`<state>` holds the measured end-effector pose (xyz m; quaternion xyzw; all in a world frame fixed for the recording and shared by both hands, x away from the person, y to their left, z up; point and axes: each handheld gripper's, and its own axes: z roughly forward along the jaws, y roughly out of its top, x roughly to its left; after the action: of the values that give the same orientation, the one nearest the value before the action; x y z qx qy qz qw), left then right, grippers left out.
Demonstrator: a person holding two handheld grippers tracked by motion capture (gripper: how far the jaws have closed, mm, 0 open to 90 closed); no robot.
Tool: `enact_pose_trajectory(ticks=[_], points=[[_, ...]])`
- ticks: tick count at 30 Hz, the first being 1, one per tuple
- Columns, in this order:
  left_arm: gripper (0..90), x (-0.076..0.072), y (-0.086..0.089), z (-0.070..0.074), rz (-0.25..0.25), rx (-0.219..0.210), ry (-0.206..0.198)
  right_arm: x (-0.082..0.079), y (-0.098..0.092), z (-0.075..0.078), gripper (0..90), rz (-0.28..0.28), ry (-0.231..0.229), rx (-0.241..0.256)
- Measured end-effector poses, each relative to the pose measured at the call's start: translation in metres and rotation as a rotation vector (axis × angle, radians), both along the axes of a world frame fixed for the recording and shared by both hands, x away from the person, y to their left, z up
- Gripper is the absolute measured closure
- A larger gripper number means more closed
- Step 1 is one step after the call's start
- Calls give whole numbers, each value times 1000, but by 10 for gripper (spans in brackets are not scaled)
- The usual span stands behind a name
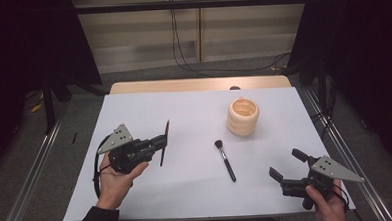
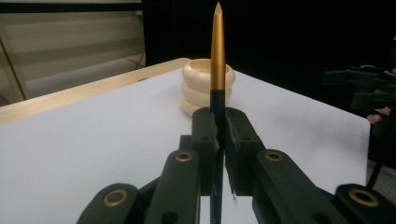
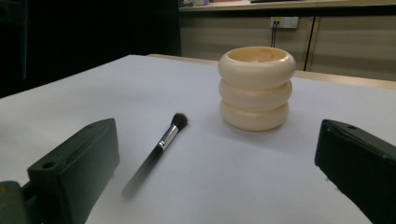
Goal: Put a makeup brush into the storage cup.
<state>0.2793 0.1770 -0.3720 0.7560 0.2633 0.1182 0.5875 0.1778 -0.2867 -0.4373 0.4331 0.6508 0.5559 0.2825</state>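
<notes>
My left gripper (image 1: pixel 163 140) is shut on a thin brush with a gold ferrule and dark handle (image 1: pixel 165 142), held above the left half of the white table. In the left gripper view the thin brush (image 2: pixel 217 56) stands upright between the closed jaws, its pale tip pointing up. A cream ribbed cup (image 1: pixel 243 117) stands at the back right of the table; it also appears as the cup (image 2: pixel 205 88) and the cup (image 3: pixel 257 88). A black makeup brush (image 1: pixel 225 160) lies flat in the middle, bristles toward the cup; the same makeup brush (image 3: pixel 156 151) lies ahead of my right gripper (image 1: pixel 288 165), which is open and holds nothing.
The white table top (image 1: pixel 197 190) ends in a wooden strip (image 1: pixel 198 84) at the far edge. Metal rails (image 1: pixel 31 172) run along both sides of the table. Cables hang down the back wall (image 1: pixel 178 36).
</notes>
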Motion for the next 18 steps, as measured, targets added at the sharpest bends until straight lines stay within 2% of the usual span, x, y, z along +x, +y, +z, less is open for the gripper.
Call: enact_pose_trajectory(ticks=[2,3,7,8,9,11,12,15,18], points=[[837,-2,-3,0,-25,-17,0,1,1,2,0,5,-4,10],[836,-2,-3,0,-25,-7,-9,2,2,2,0,9,-6,13],[837,-5,-8,-3,-19,-13,13,5,4,3,0,33,-16,7],[837,-5,-9,-4,-42,-27,15,5,6,5,0,41,-13,12],[837,-7,-11,-5,-29,-14,16,6,7,6,0,47,-19,8],[836,-8,-15,-5,-47,-8,24,7,9,8,0,56,-22,14],[837,-9,-17,-6,-66,-26,21,8,10,9,0,69,-22,10],[837,-12,-24,-4,-73,-12,20,10,15,14,0,90,-26,12],[837,-13,-30,-3,-84,-19,24,14,20,17,0,108,-31,12]])
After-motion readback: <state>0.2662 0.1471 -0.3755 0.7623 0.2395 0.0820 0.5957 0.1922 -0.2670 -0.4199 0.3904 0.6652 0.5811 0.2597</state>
